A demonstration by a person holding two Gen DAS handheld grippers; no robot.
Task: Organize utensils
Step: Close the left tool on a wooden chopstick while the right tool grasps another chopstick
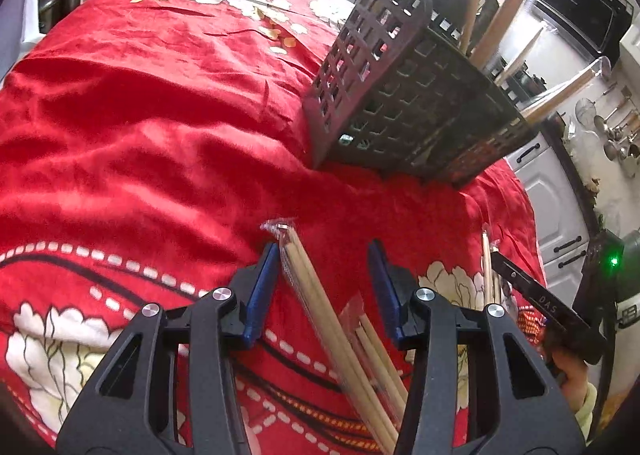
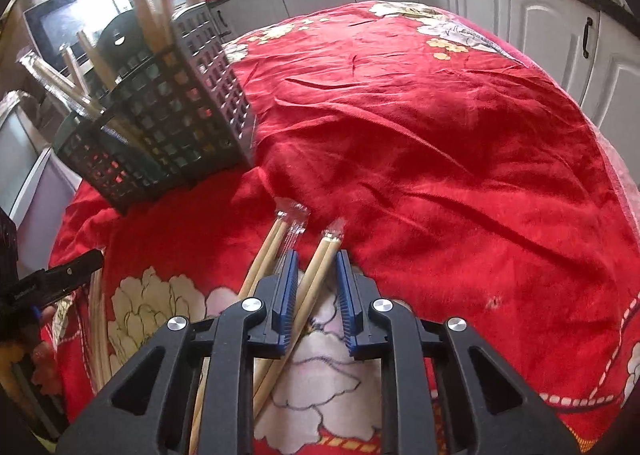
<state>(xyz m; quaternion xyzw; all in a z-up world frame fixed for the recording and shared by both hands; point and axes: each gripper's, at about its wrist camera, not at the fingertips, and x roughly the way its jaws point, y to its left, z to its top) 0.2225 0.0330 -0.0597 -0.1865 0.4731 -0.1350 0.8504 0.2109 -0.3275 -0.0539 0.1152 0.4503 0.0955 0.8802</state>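
My left gripper (image 1: 324, 251) hangs low over the red cloth, jaws wide apart. A wrapped pair of wooden chopsticks (image 1: 304, 287) lies between them, close against the left pad, and the right pad stands clear of it. My right gripper (image 2: 317, 257) has its jaws narrow around another wrapped chopstick pair (image 2: 308, 295), with a small gap still showing on the right side. A second pair (image 2: 266, 255) lies just outside its left finger. The dark lattice utensil basket (image 1: 400, 95) (image 2: 168, 127) stands behind, with several wrapped chopsticks upright in it.
A red flowered cloth (image 1: 140, 135) (image 2: 440, 115) covers the table. More wrapped chopsticks (image 1: 488, 275) (image 2: 96, 315) lie between the two grippers. White cabinets (image 2: 540, 27) and an oven (image 1: 580, 15) stand beyond the table edge. A hand (image 1: 576, 375) shows at the right.
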